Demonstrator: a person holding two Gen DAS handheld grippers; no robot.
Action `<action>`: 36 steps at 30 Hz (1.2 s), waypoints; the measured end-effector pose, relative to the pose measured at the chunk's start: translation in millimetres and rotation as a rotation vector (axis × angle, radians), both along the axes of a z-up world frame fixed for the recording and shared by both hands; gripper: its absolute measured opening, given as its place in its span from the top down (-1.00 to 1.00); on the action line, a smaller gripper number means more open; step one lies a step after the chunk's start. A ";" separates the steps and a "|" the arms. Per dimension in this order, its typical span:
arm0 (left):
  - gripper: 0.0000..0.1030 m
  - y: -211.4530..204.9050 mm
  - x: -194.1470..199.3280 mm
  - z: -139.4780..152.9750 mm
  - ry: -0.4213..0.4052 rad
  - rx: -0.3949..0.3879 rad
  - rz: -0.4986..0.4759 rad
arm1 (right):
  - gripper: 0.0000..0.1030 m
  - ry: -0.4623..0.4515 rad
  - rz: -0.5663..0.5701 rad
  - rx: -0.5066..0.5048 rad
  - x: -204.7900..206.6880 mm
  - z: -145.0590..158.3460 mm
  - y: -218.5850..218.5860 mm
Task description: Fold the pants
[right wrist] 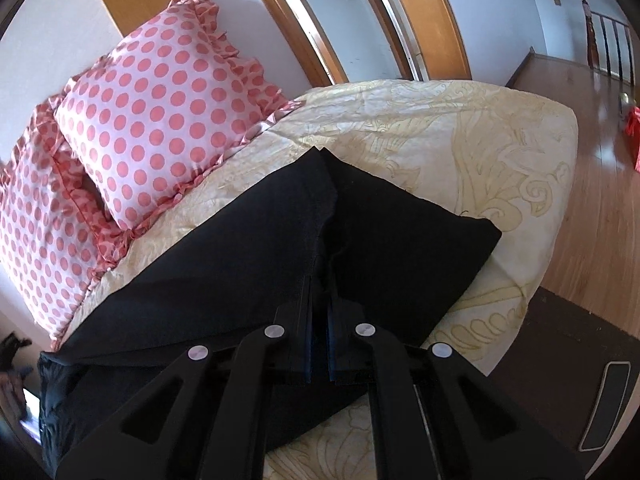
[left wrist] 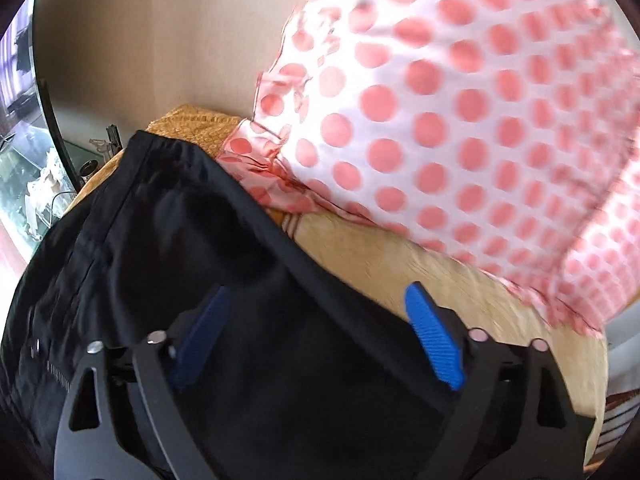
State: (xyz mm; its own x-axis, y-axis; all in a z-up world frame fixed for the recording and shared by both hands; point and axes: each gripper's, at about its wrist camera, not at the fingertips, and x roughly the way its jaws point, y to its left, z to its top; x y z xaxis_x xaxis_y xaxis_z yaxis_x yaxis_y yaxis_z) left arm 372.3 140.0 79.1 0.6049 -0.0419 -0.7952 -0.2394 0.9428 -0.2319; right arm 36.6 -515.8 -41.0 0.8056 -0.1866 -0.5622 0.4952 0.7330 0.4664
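Cream patterned bedspread [right wrist: 460, 152] carries the black fabric pants [right wrist: 248, 248], with pink polka-dot ruffled pillows [right wrist: 160, 120] at ten o'clock. Right gripper [right wrist: 320, 300] is clamped on a pants fold; left gripper [left wrist: 316, 320] gapes wide above them.

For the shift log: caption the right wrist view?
Right gripper pinching black pants on the yellow bedspread beside polka-dot pillows.

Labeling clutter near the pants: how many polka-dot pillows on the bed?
2. One polka-dot pillow leans on the wall; the second lies beside it, partly tucked under it. More could be out of frame.
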 end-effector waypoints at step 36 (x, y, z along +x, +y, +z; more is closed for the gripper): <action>0.87 63.1 -267.1 48.3 -0.272 -0.066 0.155 | 0.90 -0.101 -0.045 0.000 -3.4 36.8 -43.4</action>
State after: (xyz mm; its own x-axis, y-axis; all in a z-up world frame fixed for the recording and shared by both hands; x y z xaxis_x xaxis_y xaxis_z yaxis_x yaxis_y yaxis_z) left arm 105.2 203.2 127.4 0.7983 0.0211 -0.6019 -0.2997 0.8807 -0.3667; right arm 33.2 -559.2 -4.2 0.8492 -0.2240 -0.4782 0.4780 0.7110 0.5158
